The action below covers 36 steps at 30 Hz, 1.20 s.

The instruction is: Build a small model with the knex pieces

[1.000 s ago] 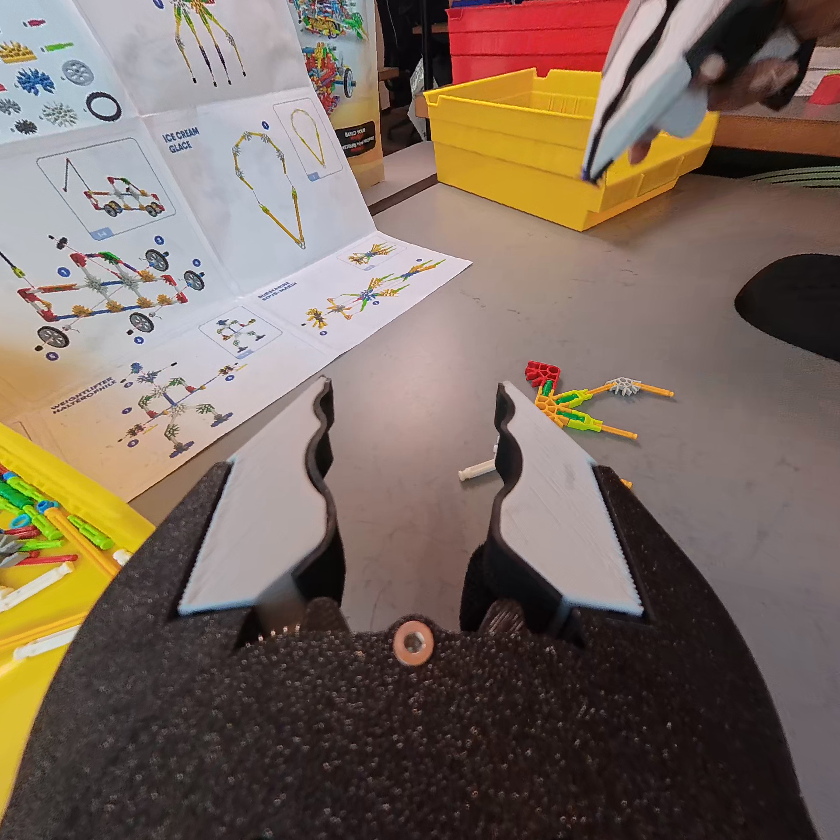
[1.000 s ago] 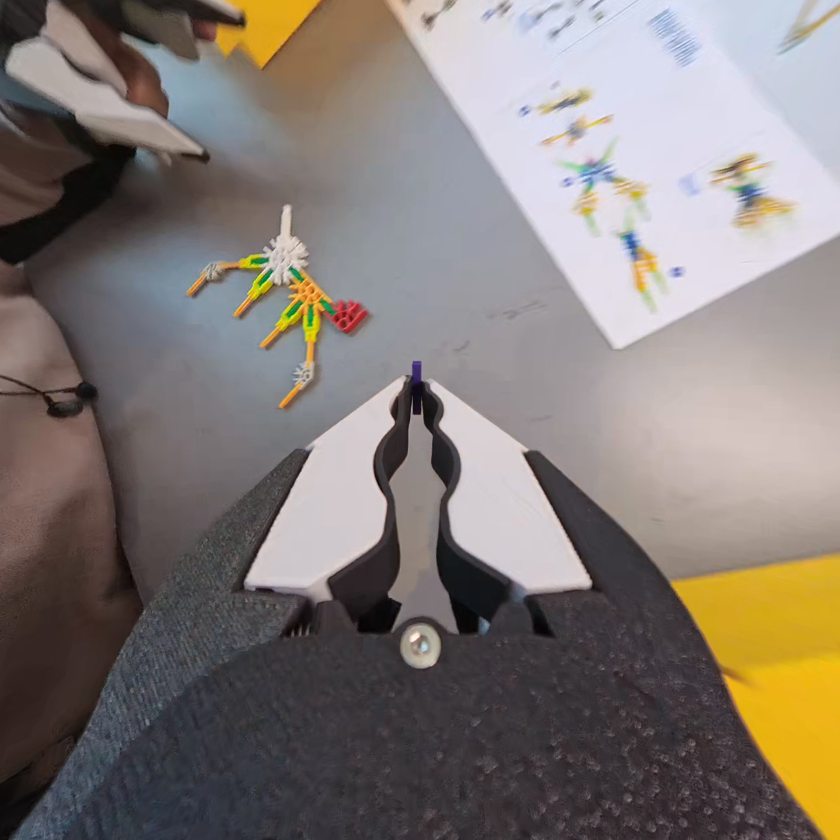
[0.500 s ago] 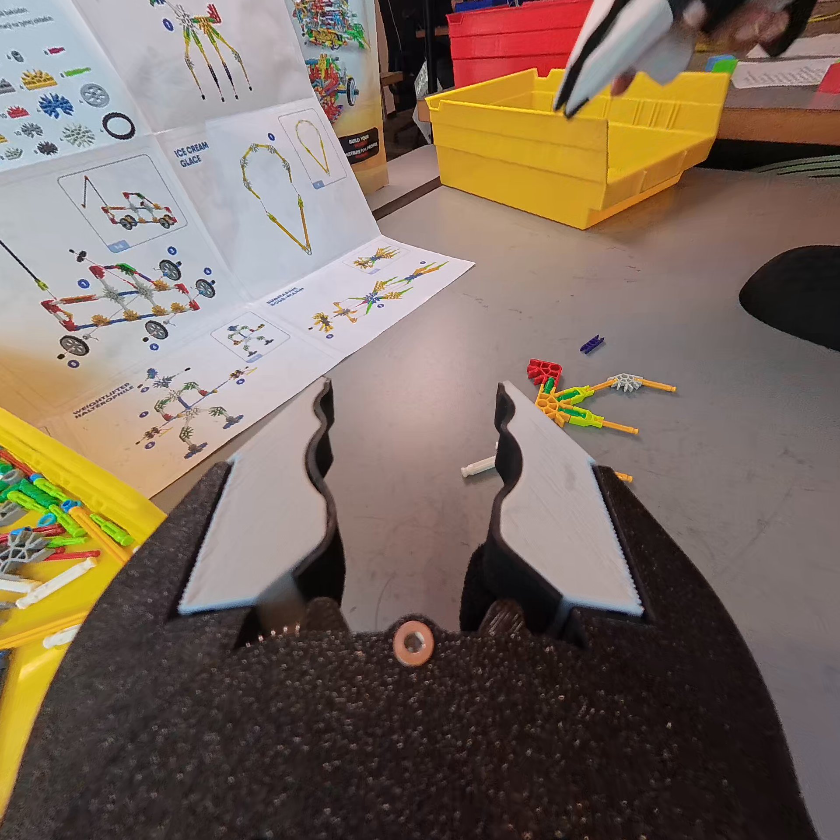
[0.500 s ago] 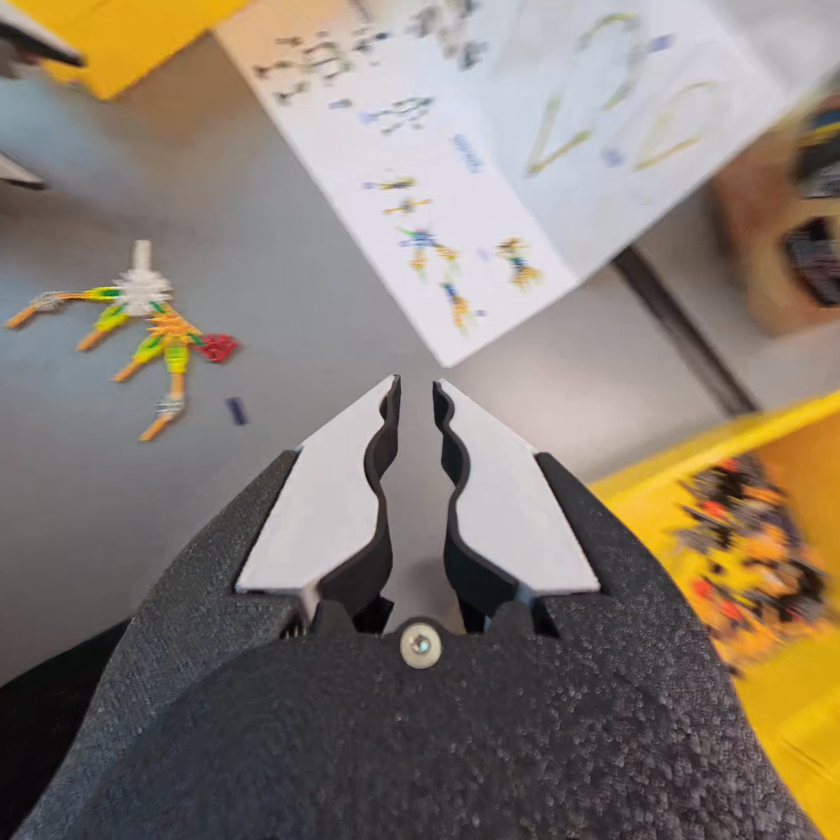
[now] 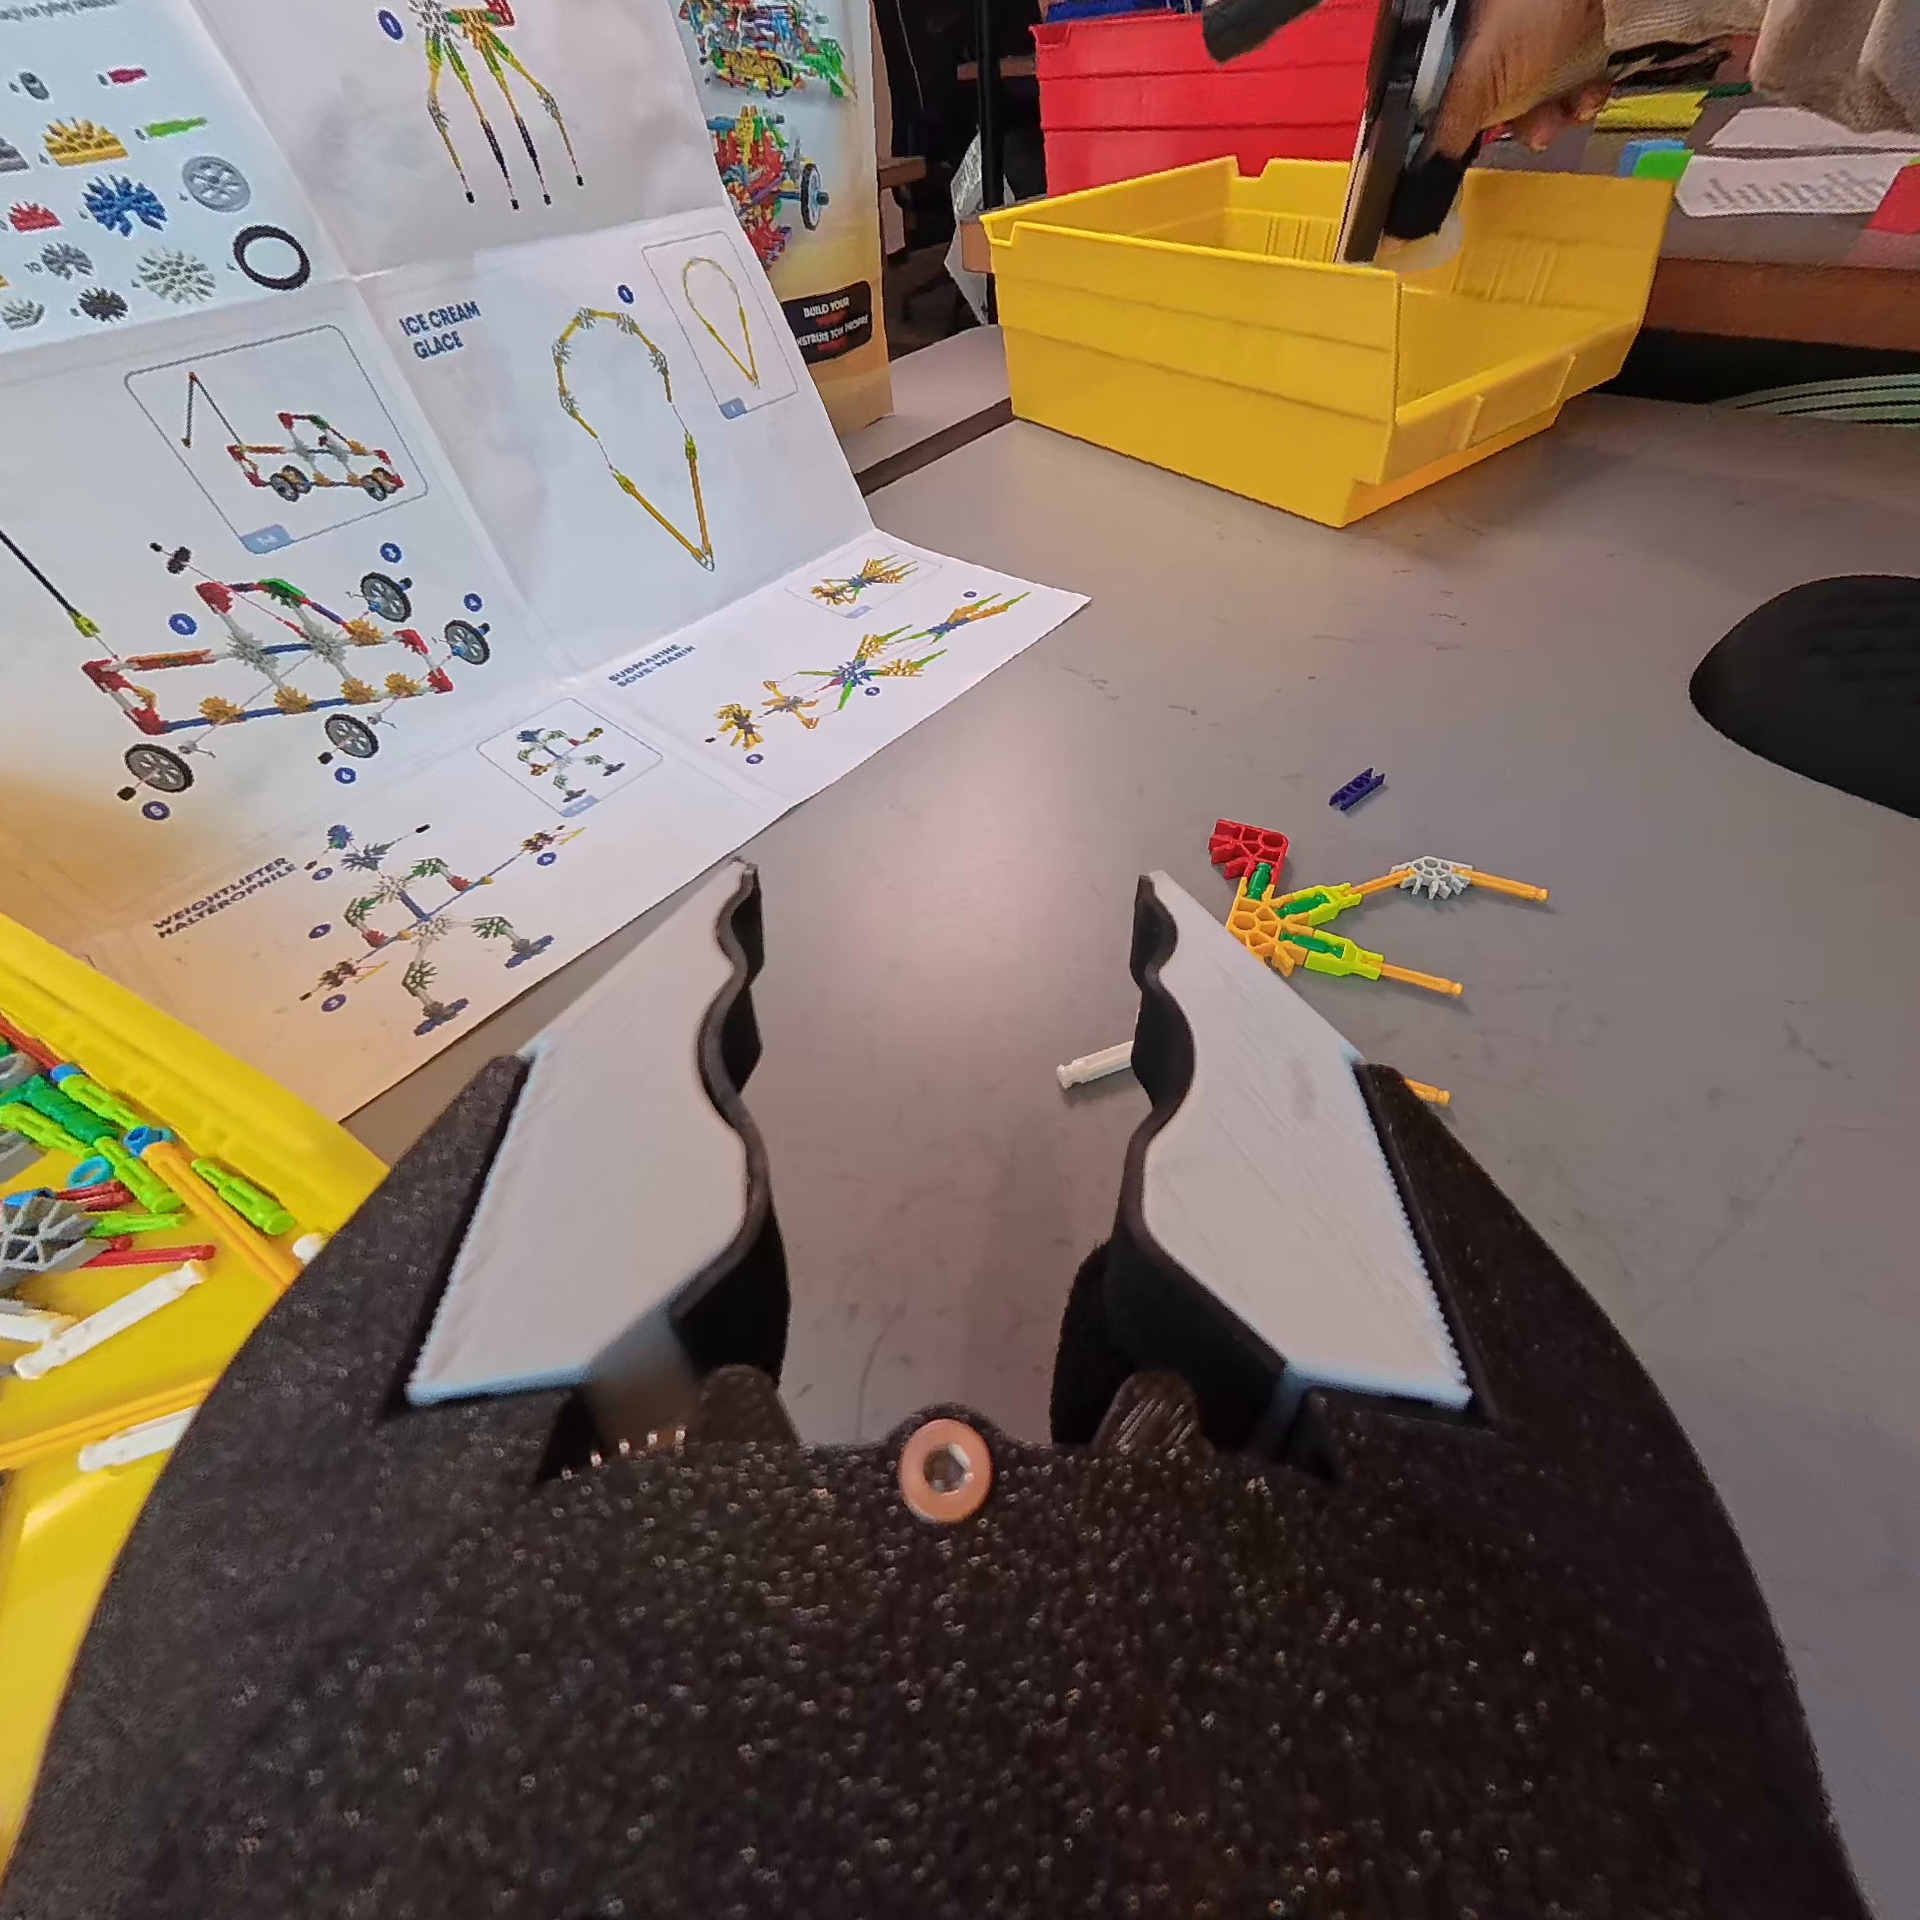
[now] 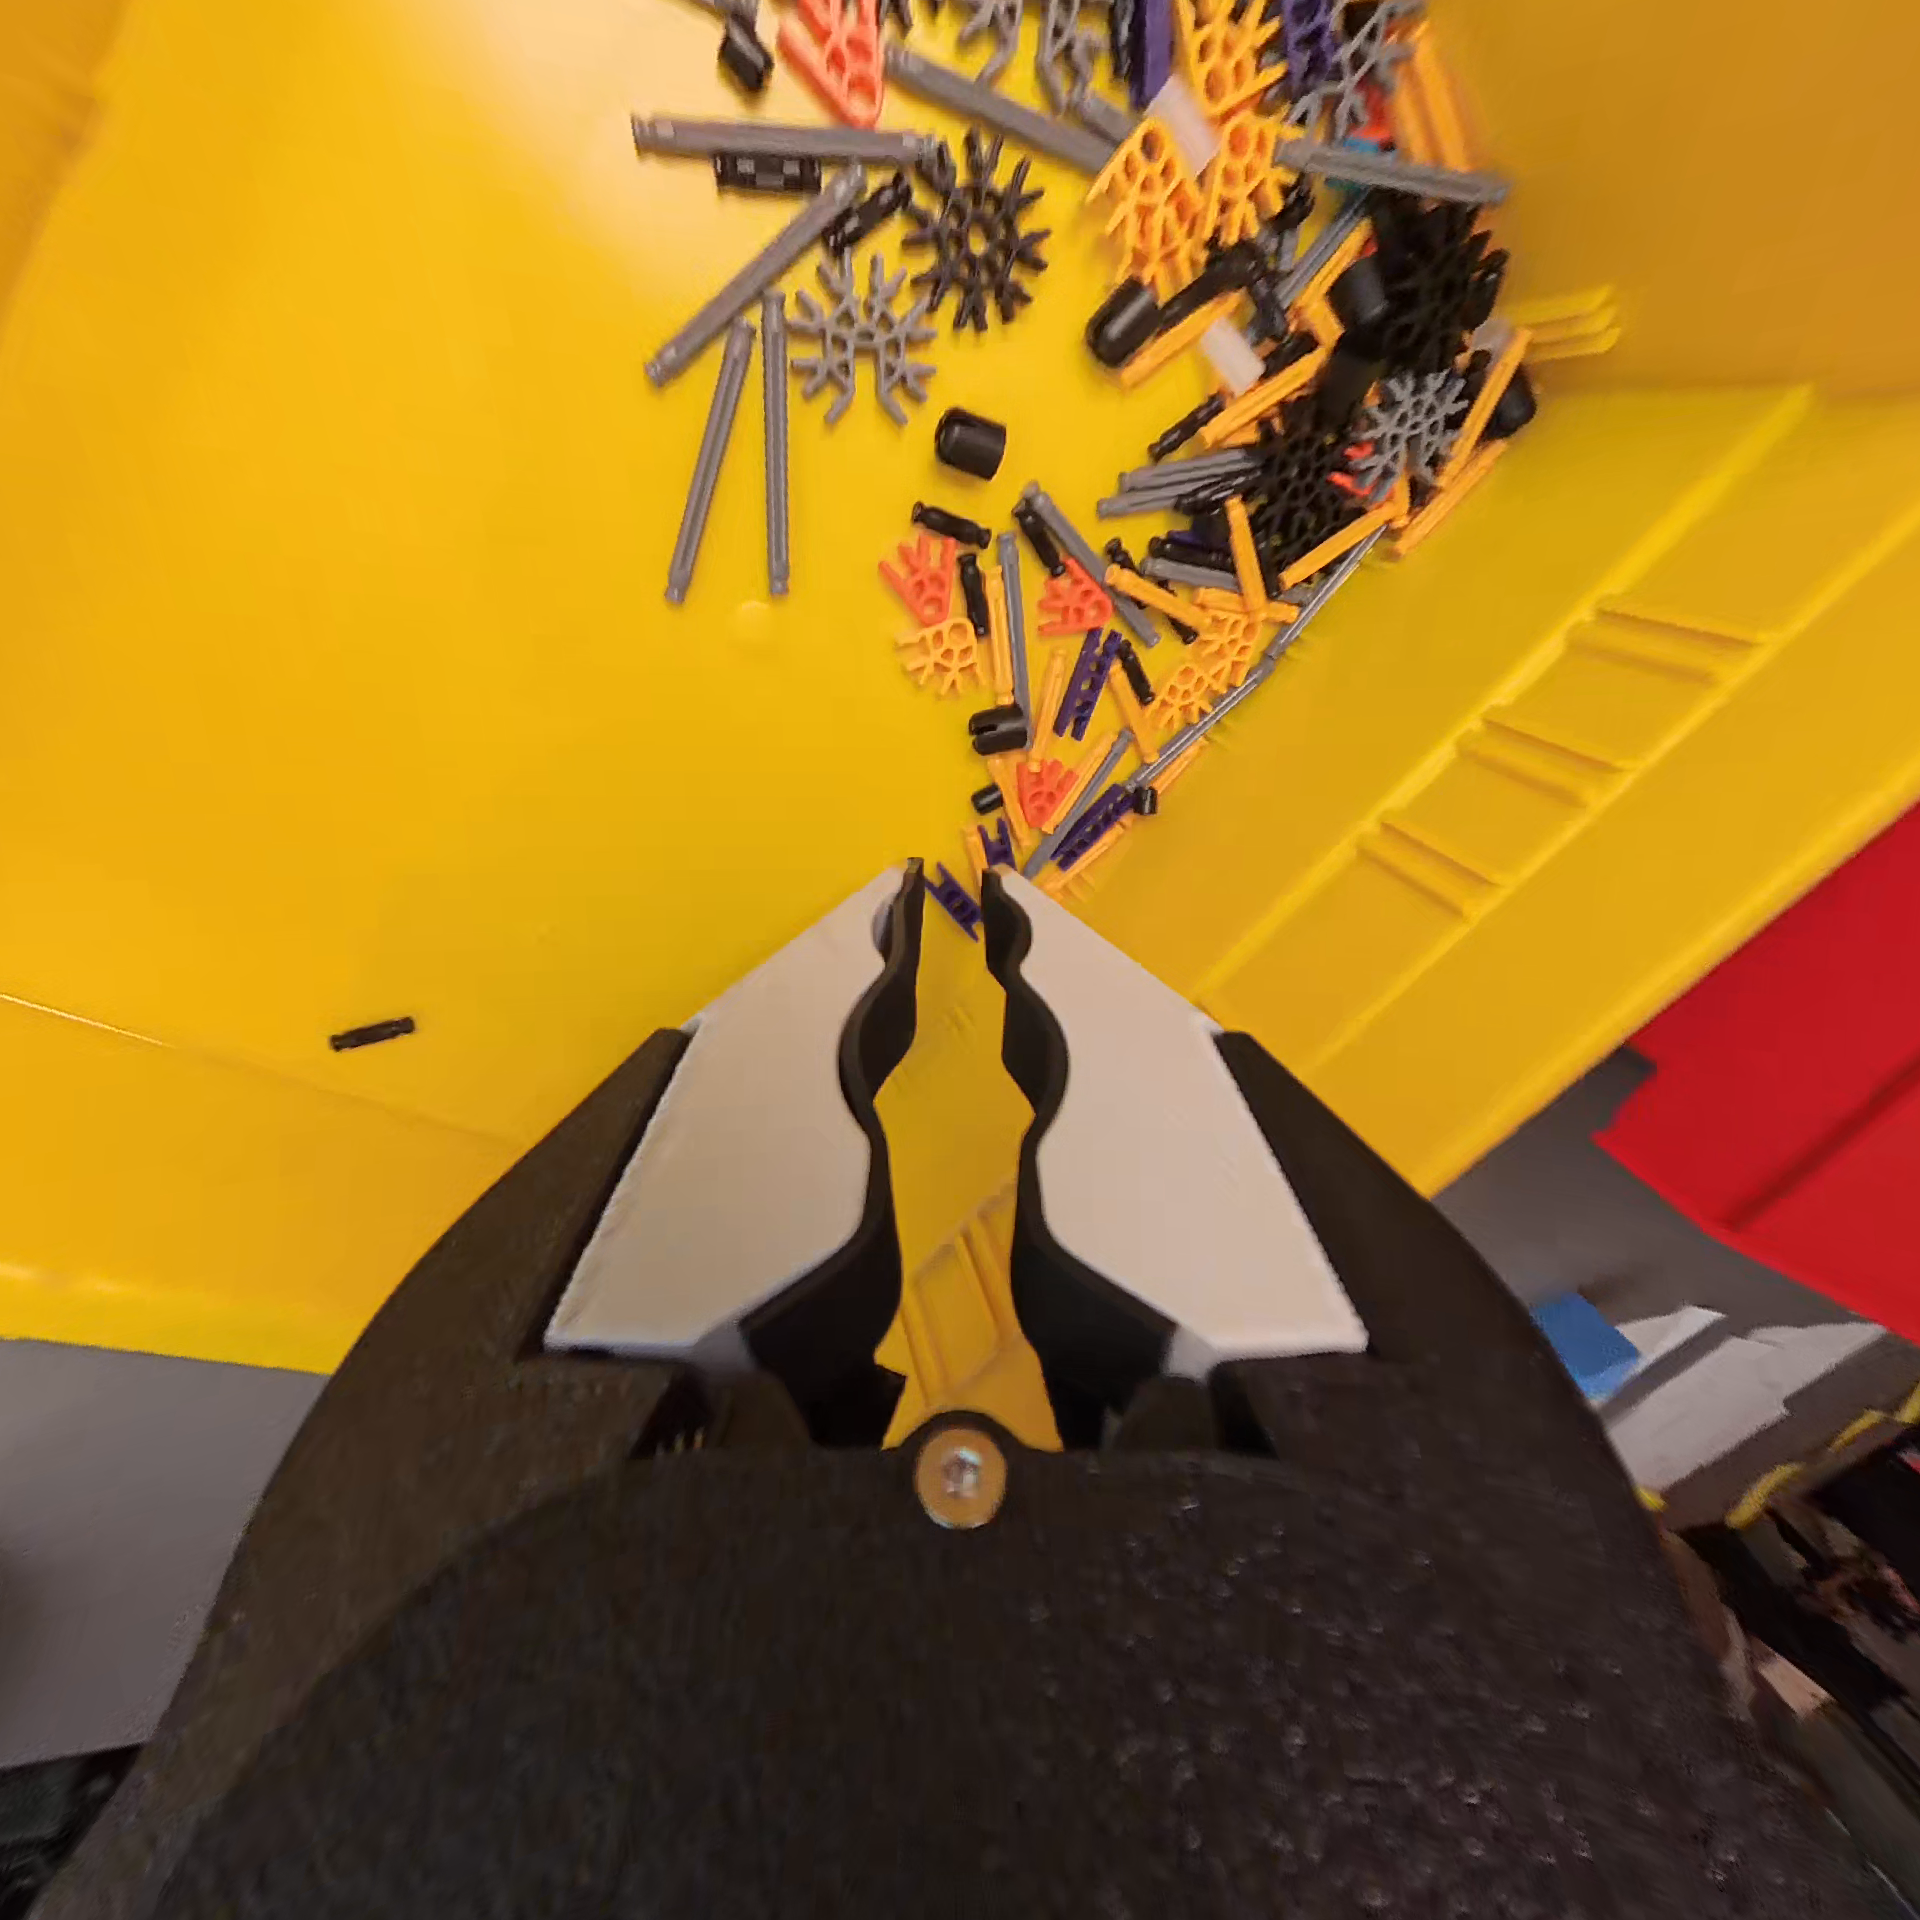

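My left gripper (image 5: 945,904) is open and empty, low over the grey table. A small model of yellow, green, red and white pieces (image 5: 1320,920) lies just right of its right finger. A white rod (image 5: 1091,1070) sticks out beside that finger. A purple connector (image 5: 1357,790) lies loose behind the model. My right gripper (image 6: 951,883) is open by a narrow gap and holds nothing. It points down into a yellow bin (image 6: 312,520) with a pile of grey, black, orange and purple pieces (image 6: 1195,416). A purple piece (image 6: 956,909) shows in the gap, down in the bin. The left wrist view shows the right gripper (image 5: 1392,156) over that bin (image 5: 1247,343).
A folded instruction sheet (image 5: 416,520) stands and lies at the left. A yellow tray of rods (image 5: 104,1195) sits at the near left. Red bins (image 5: 1195,104) stand behind the yellow bin. A black object (image 5: 1829,686) lies at the right edge. The tips of one gripper are about 55 cm away from the tips of the other. Measured from the fingertips, the white rod (image 5: 1091,1070) is 7 cm or so from the left gripper and 50 cm from the right. The right gripper is farther from the purple connector (image 5: 1357,790), some 40 cm, than the left, some 15 cm.
My right gripper opened and left the purple connector on the table by the model. It then swung away to the yellow bin. My left gripper has barely moved.
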{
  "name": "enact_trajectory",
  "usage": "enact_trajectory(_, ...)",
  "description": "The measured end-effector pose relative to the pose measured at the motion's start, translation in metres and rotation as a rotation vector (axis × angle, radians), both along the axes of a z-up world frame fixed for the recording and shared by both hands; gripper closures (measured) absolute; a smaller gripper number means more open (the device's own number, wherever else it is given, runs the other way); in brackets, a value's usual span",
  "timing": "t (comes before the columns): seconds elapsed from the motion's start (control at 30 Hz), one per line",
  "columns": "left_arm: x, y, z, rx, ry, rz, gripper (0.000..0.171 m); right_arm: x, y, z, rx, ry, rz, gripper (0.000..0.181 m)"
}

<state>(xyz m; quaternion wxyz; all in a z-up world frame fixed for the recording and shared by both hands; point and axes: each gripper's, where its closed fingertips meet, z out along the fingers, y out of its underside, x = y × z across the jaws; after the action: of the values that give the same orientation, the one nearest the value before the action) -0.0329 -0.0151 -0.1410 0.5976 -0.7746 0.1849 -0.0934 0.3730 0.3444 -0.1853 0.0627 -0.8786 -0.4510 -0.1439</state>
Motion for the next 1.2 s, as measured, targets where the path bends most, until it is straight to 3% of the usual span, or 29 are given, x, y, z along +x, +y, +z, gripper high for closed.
enact_trajectory(0.33,0.004,-0.001,-0.001,-0.003,0.008,-0.022,0.100,0.019,-0.003,-0.019,-0.105,-0.171,0.058,0.173)
enact_trajectory(0.67,0.004,-0.001,-0.002,-0.009,0.009,-0.022,0.100,0.015,-0.009,-0.023,-0.171,-0.111,0.018,0.179)
enact_trajectory(0.87,0.004,-0.001,-0.002,-0.009,0.008,-0.026,0.100,-0.014,-0.024,-0.017,-0.227,0.103,0.004,0.177)
enact_trajectory(1.07,0.005,-0.002,-0.001,-0.003,0.016,-0.028,0.100,-0.003,-0.026,-0.021,-0.224,0.070,-0.011,0.168)
enact_trajectory(1.2,0.004,-0.002,0.000,0.000,0.016,-0.026,0.100,-0.007,-0.030,-0.024,-0.224,0.101,0.019,0.177)
